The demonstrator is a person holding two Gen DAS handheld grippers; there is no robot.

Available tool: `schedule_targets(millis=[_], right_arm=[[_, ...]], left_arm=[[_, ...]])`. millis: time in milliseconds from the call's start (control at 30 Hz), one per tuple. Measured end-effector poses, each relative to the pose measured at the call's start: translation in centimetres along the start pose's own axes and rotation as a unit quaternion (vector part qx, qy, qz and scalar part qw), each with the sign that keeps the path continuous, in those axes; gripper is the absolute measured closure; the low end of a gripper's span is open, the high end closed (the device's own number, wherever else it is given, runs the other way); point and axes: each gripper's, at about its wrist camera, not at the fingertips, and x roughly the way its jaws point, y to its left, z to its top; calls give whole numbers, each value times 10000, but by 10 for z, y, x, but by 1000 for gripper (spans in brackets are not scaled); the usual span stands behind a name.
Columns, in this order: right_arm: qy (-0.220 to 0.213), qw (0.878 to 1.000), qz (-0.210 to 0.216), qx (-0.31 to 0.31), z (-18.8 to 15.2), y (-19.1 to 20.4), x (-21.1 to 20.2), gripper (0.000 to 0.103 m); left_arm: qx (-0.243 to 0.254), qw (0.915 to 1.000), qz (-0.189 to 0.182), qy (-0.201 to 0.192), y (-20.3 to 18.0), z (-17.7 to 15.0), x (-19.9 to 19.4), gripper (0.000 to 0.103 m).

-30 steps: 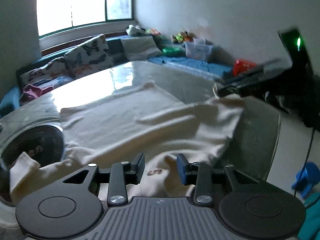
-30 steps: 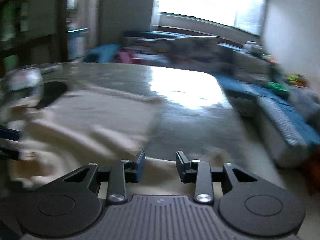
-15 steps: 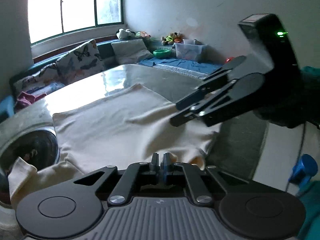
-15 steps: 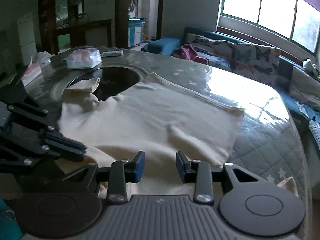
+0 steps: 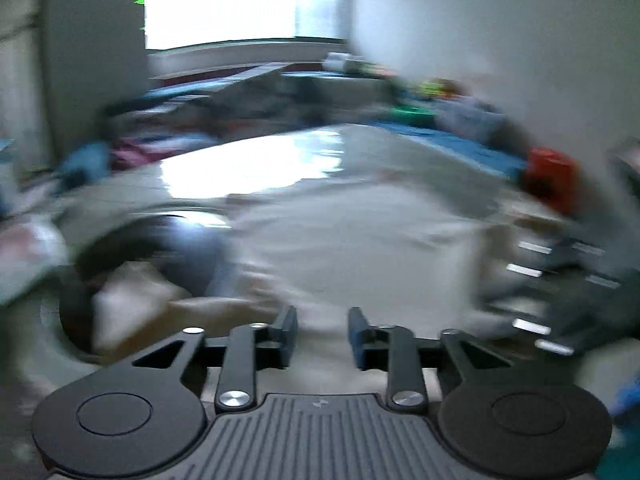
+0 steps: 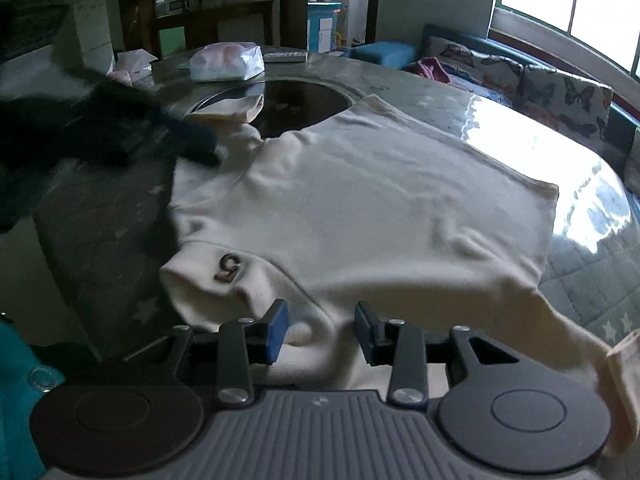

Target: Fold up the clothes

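Observation:
A cream shirt point(image 6: 360, 200) lies spread on the round table point(image 6: 100, 232), with a small brown mark point(image 6: 228, 268) on its near left corner. One sleeve point(image 6: 236, 108) lies over the dark glass centre point(image 6: 304, 100); the other sleeve point(image 6: 580, 344) hangs off near my right gripper. My right gripper point(image 6: 320, 332) is open just above the shirt's near edge, with nothing between its fingers. The left wrist view is badly blurred: my left gripper point(image 5: 322, 336) is open over the cream shirt point(image 5: 360, 240). From the right wrist view, the left gripper point(image 6: 152, 128) is a dark blur at the shirt's left side.
A tissue pack point(image 6: 226, 60) and a remote point(image 6: 286, 56) sit at the table's far side. A sofa with butterfly cushions point(image 6: 560, 92) runs under the window. A teal sleeve point(image 6: 16, 360) shows at the lower left. The table edge curves close on the left.
My left gripper, shut half a second ago, now stands open and is swinging fast, blurring its view. The right gripper stays open and has come nearer the shirt's near edge.

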Motion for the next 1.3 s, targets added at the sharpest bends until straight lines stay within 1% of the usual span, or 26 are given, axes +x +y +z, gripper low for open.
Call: schedule_targets(millis=[33,100,133,167,267,333,367,400,433,467,533,600,733,800,900,1067,1133,1233,1300], right_arm=[[19,10000,20,18,-2,0,-2,66],[42,10000,40,58,-1,0,-3,66],[46,10000,47,72,-1,-1,-2,66],[50,9999,53,87,0,-2,-2,65],[71,9999,64,96,2,-3,1,64],[73,9999,68,91,3,-3,2,63],[74,9999,70,89,3,-3,2,62],[75,9999,72,86,3,-4,2,62],[71,9999,74,97,3,-4,2,61],[69,9999,74,100,3,-4,3,61],[70,9999,68,96,3,-3,4,61],[78,9999,62,79,3,-3,4,61],[128,9999,107,20,3,-3,3,61],[187,9997,175,-12,3,-5,1,61],[304,9991,301,-67,4,-7,-1,61],[463,9970,612,-53,6,-13,-7,61],[438,9964,727,55,8,-20,-12,61],[262,9980,548,192,13,-32,-20,61],[81,9988,259,407,15,-47,-20,61]], left_arm=[[-4,9992,397,-10,7,0,5,66],[7,9946,1040,-17,21,0,16,62],[-6,9933,1156,15,27,0,22,57],[-19,9919,1272,47,33,0,28,55],[-58,9868,1613,143,52,-1,46,55],[-46,9859,1656,244,60,-6,54,56],[-28,9854,1680,289,63,-8,57,60],[-15,9849,1701,329,66,-11,60,67],[-72,9853,1679,311,69,-14,59,86],[-238,9854,1658,307,73,-15,58,96],[-656,9841,1634,252,81,-16,53,99],[-1111,9785,1735,133,95,-17,40,100],[-1942,9602,2005,-126,119,-23,1,101],[-2202,9508,2173,-178,125,-28,-16,101],[-2459,9401,2353,-199,135,-40,-34,101],[-2458,9390,2407,-49,135,-47,-33,101],[-2457,9385,2428,11,135,-50,-32,101],[-2456,9376,2459,101,136,-54,-31,101],[-2455,9370,2480,161,136,-57,-30,101]])
